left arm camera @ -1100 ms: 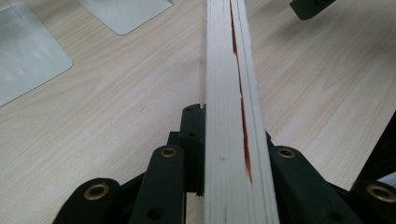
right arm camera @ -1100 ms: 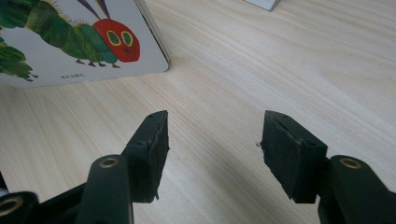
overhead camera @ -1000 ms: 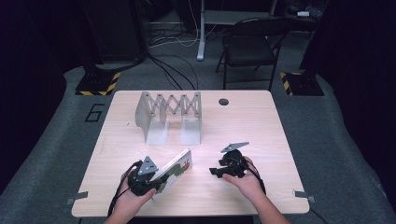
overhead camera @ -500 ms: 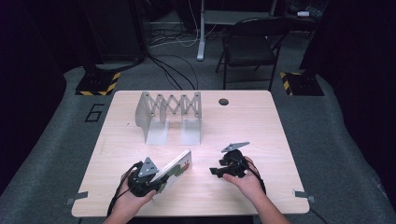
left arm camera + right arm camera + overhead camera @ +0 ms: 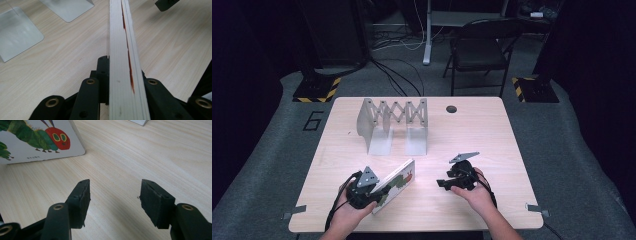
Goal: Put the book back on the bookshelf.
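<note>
A white board book [image 5: 396, 183] with a green caterpillar on its cover stands on edge at the table's front left, tilted. My left gripper [image 5: 377, 196] is shut on its near end; in the left gripper view the book's page edges [image 5: 123, 62] run straight up between the black jaws. The cover's caterpillar with its red head [image 5: 47, 136] lies at the upper left of the right gripper view. My right gripper [image 5: 443, 183] rests on the table to the book's right, open, with bare wood between its pads [image 5: 81, 198].
A grey metal accordion book rack [image 5: 393, 122] with two flat base plates stands on the wooden table [image 5: 492, 130] behind the book. A small round hole [image 5: 451, 109] marks the table's far side. A folding chair [image 5: 479, 47] stands beyond the table.
</note>
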`<state>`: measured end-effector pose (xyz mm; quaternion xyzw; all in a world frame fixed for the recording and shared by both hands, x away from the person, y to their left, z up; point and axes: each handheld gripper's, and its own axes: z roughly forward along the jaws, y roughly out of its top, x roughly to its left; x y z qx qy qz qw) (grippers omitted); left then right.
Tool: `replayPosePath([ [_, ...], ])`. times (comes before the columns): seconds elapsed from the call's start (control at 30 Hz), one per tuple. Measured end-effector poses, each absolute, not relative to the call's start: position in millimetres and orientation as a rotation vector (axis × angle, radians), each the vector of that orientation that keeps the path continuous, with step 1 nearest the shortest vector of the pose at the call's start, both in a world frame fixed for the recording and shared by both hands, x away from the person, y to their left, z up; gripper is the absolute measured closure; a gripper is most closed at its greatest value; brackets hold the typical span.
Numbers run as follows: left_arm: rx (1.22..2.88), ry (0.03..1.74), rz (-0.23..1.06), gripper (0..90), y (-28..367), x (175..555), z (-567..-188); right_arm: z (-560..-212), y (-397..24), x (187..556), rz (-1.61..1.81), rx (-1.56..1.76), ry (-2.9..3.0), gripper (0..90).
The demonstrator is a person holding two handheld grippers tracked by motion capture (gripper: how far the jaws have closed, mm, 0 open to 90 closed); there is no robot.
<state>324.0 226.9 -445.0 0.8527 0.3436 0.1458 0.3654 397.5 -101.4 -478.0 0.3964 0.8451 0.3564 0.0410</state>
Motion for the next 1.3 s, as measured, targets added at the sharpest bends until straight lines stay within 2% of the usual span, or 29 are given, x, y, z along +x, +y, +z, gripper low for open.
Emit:
replayPosePath([
  [1.3,2.127,0.921,0.419,76.0,235,335,-425,-477,-104,398,1.098,1.225,2.572,41.2],
])
